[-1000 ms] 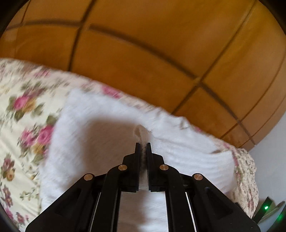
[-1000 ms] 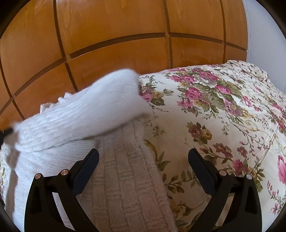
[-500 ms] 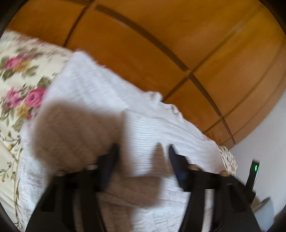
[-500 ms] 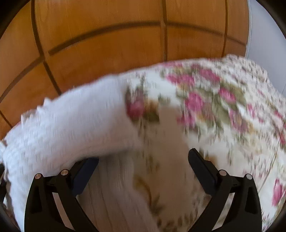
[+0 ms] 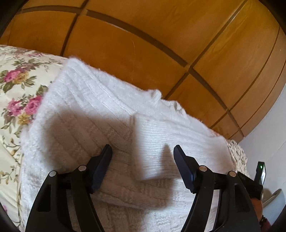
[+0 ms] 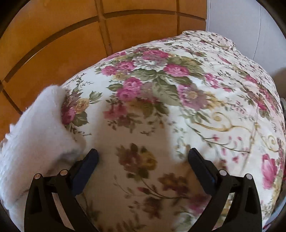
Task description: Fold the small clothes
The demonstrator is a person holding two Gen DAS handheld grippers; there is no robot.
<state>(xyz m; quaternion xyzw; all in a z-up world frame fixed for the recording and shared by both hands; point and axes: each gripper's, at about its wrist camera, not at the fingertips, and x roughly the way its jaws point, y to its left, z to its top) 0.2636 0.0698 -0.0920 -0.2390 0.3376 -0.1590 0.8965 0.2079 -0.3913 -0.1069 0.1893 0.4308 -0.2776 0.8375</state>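
A white knitted sweater (image 5: 93, 114) lies on the floral bedspread (image 5: 16, 85), with a sleeve (image 5: 155, 146) folded across its body. My left gripper (image 5: 143, 151) is open and empty, hovering just above the folded sleeve. In the right wrist view the sweater's edge (image 6: 35, 135) shows at the far left. My right gripper (image 6: 143, 157) is open and empty over the bare bedspread (image 6: 160, 100), to the right of the sweater.
A wooden panelled wardrobe (image 5: 143, 44) stands close behind the bed. A white wall (image 6: 232, 16) is at the right. A small device with a green light (image 5: 261, 171) sits past the bed's right edge.
My left gripper has opened and let go of the sleeve, which now lies folded on the sweater. My right gripper has swung right, away from the sweater, over the bedspread.
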